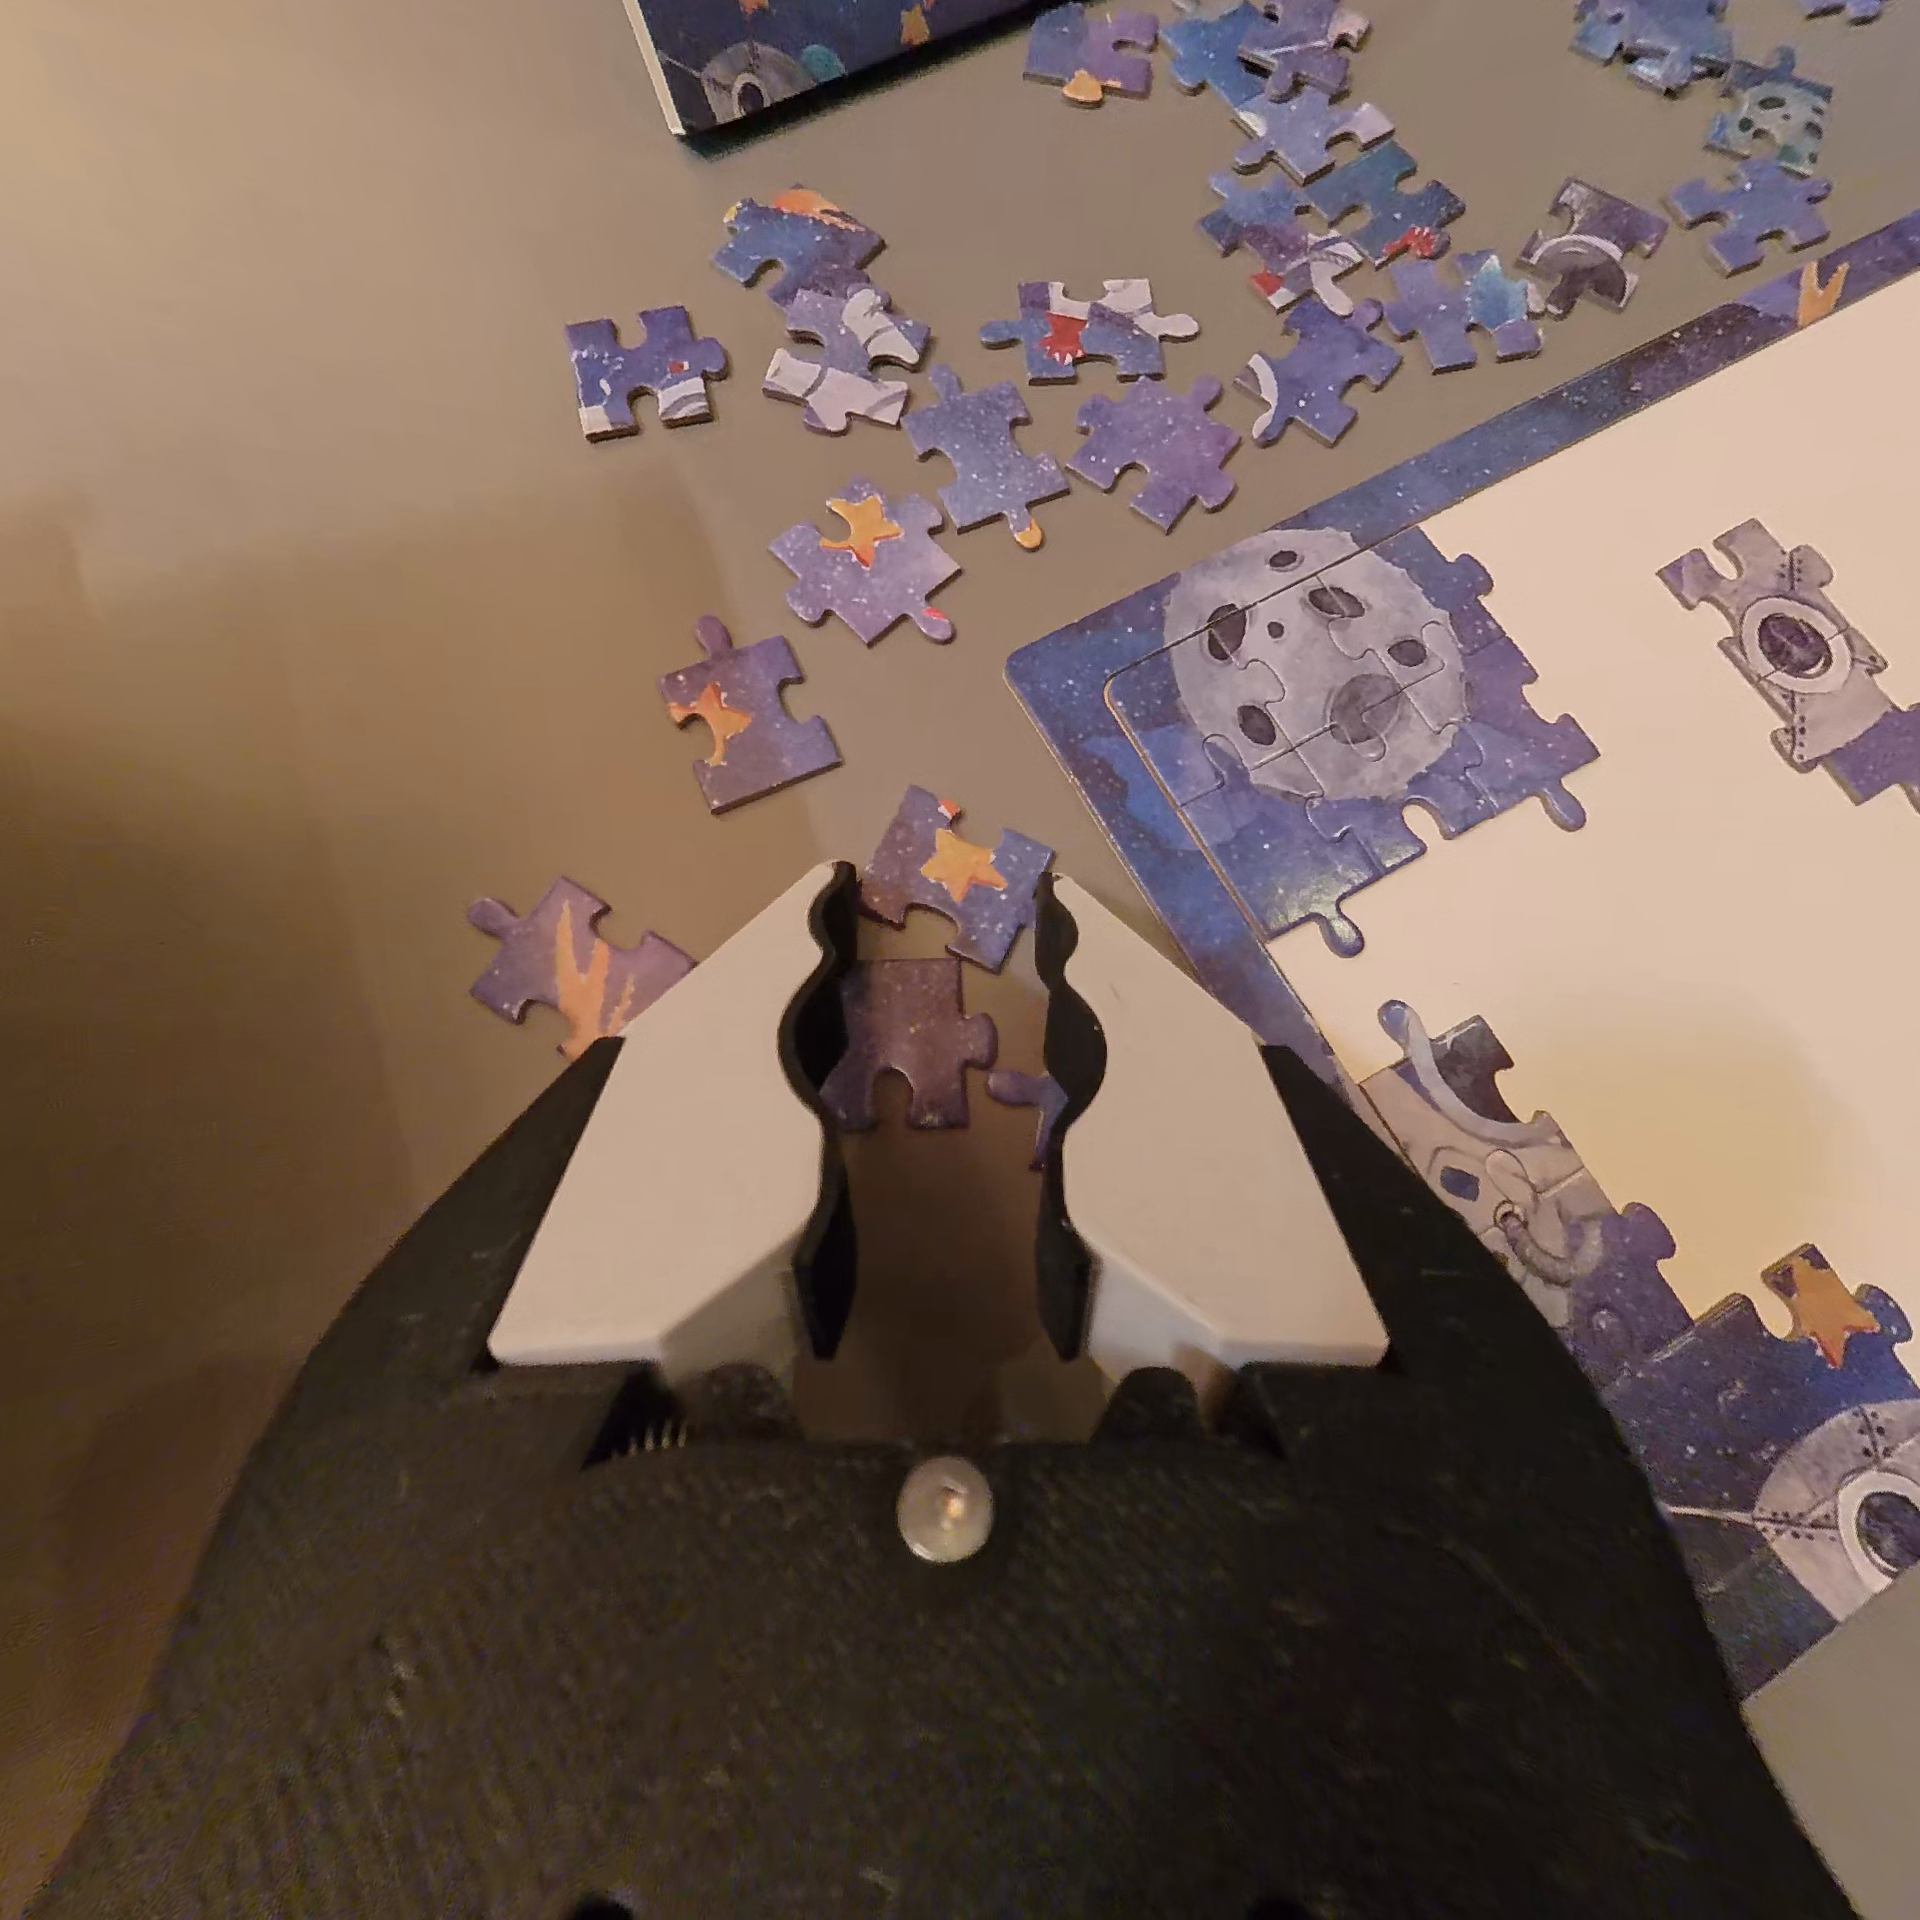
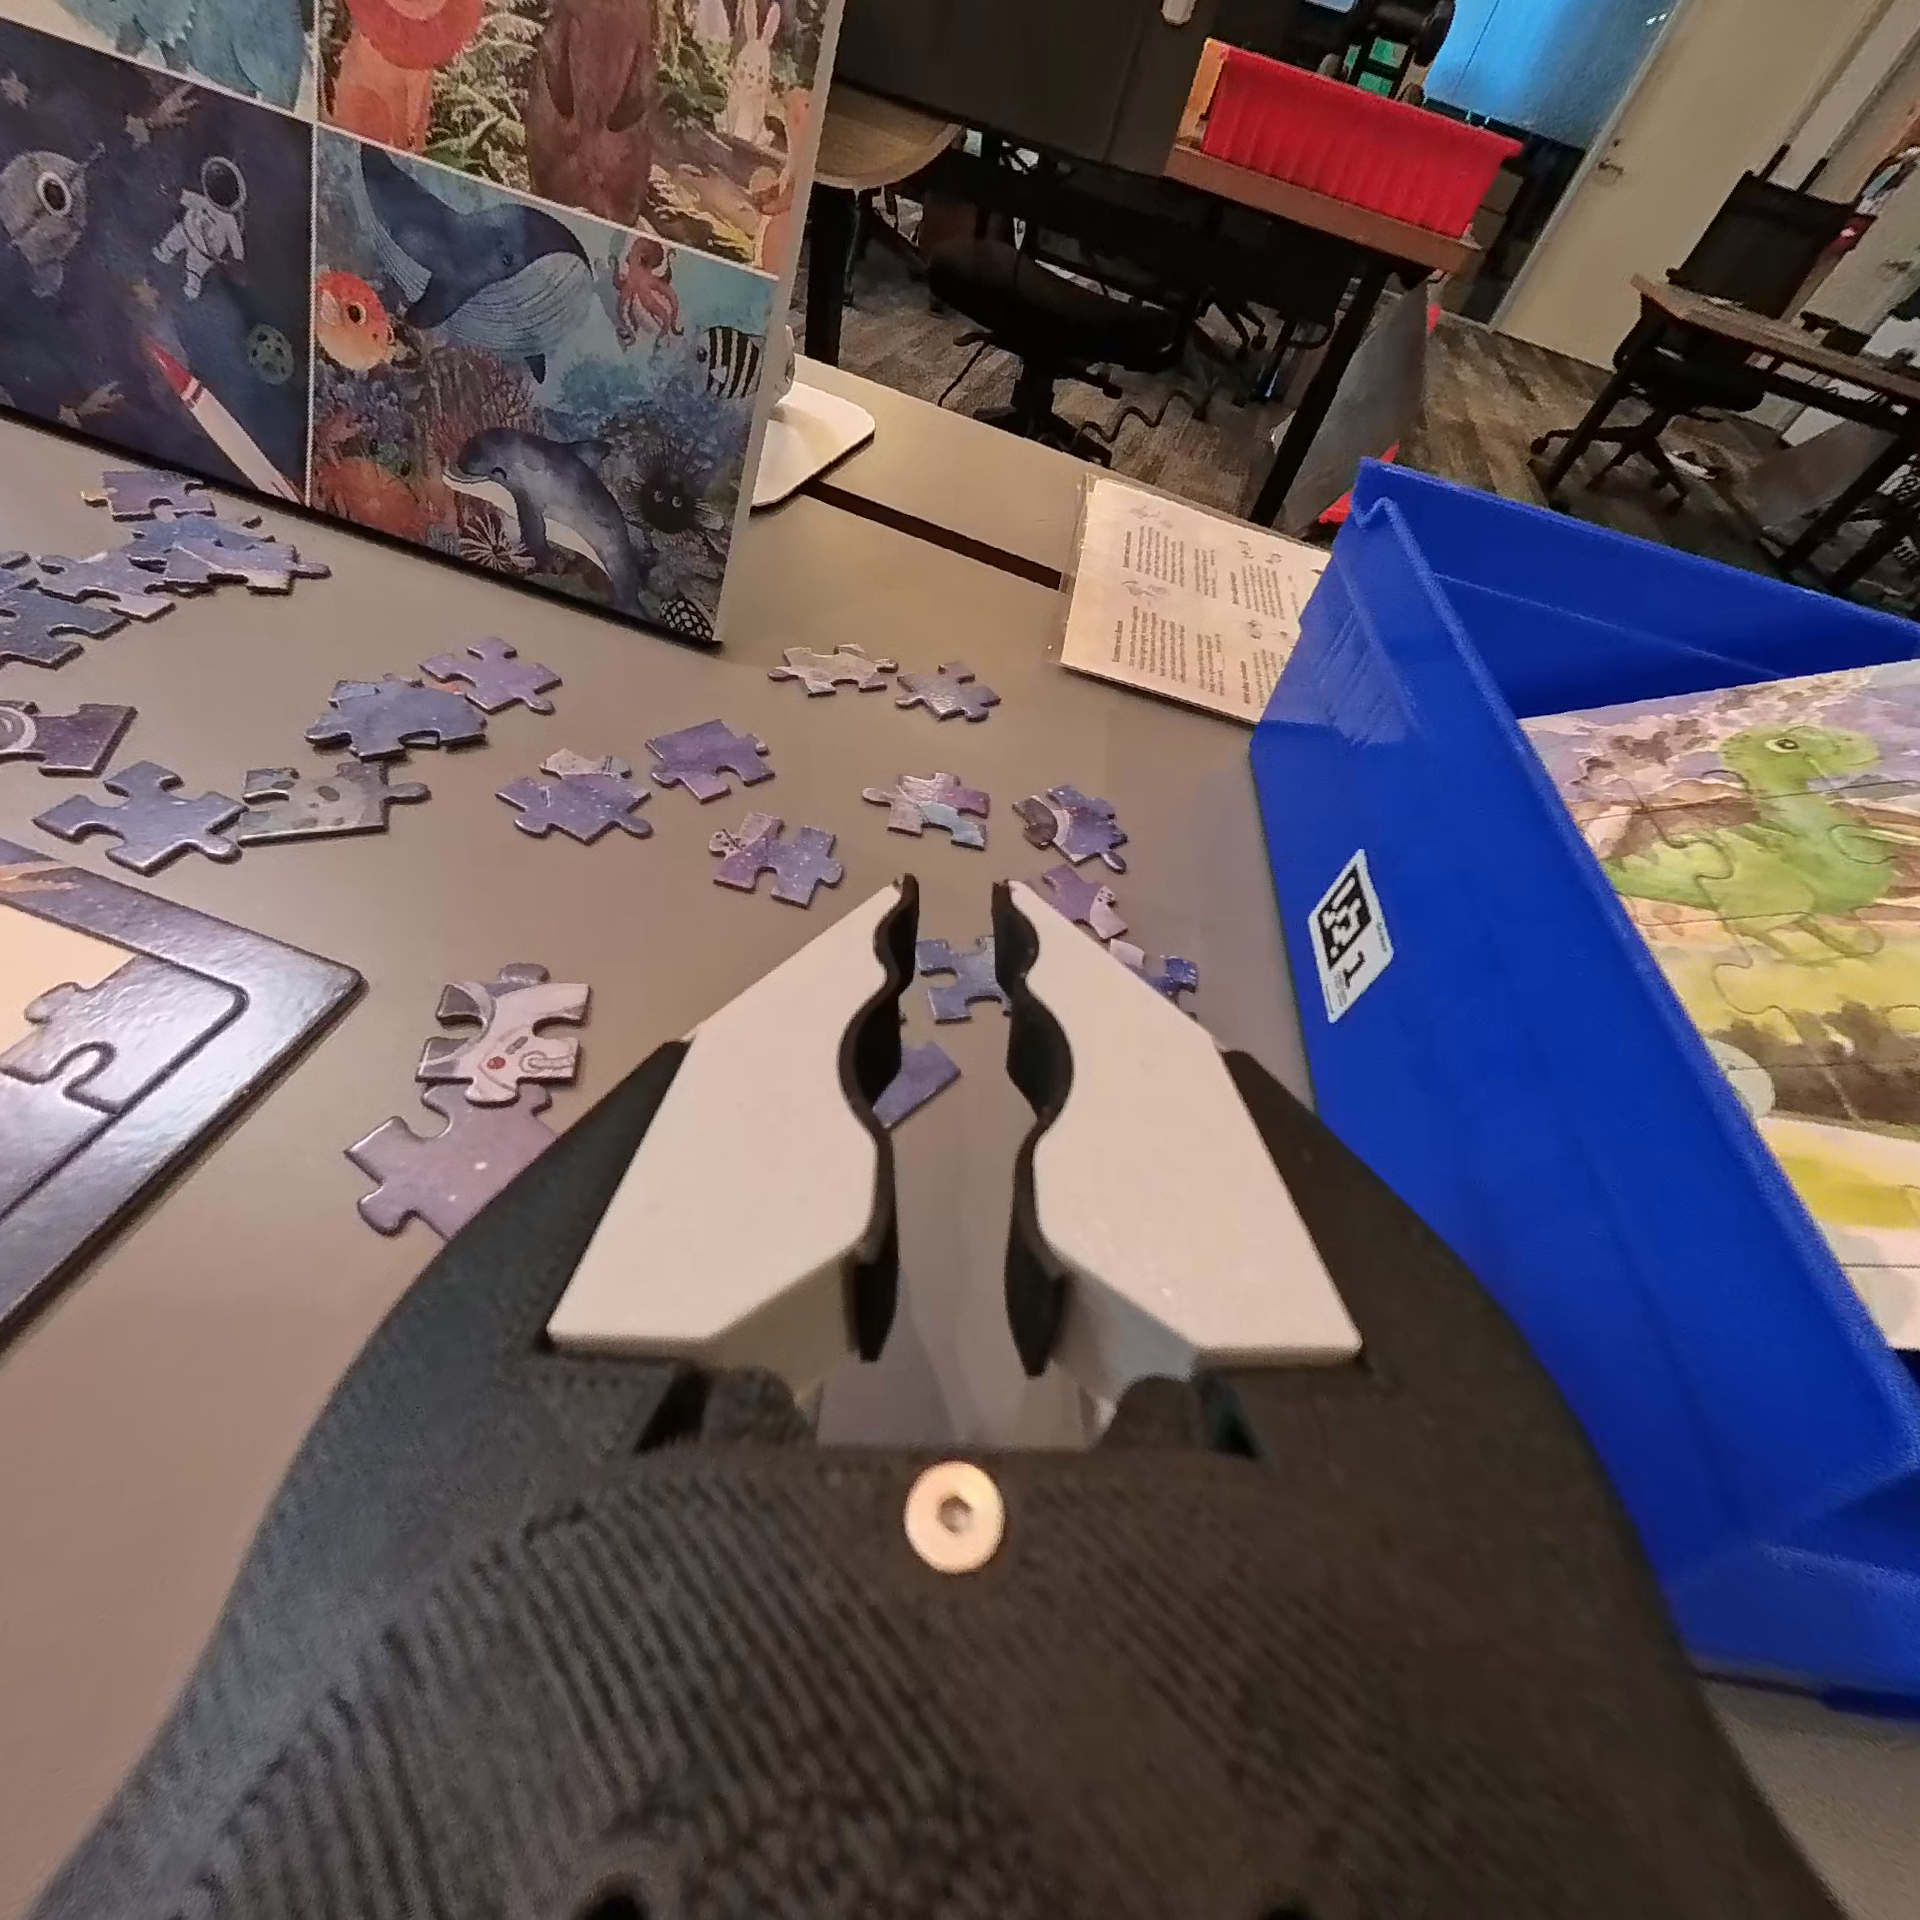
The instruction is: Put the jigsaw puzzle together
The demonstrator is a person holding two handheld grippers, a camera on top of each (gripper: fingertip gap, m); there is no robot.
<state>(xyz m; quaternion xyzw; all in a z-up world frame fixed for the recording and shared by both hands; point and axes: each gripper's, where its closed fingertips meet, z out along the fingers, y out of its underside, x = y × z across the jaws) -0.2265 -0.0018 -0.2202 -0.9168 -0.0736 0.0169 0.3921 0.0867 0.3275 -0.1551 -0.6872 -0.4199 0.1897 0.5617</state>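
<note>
In the left wrist view my left gripper (image 1: 940,883) is low over the grey table, and its two pads press on the sides of a purple puzzle piece with an orange star (image 1: 961,868). A darker purple piece (image 1: 904,1039) lies on the table under the fingers. The puzzle board (image 1: 1662,935) lies just to the right, with a joined grey moon section (image 1: 1320,675) in its corner. In the right wrist view my right gripper (image 2: 956,894) hovers over loose pieces with its pads a narrow gap apart and nothing between them. A blue piece (image 2: 966,977) lies on the table below it.
Many loose purple pieces (image 1: 987,457) are scattered on the table (image 1: 312,520). A blue bin (image 2: 1507,1039) holding a dinosaur puzzle stands at the right of the right gripper. The illustrated puzzle box (image 2: 468,312) stands behind, and a printed leaflet (image 2: 1195,613) lies beside the bin. There is about 45 centimetres between the tips of the two grippers.
</note>
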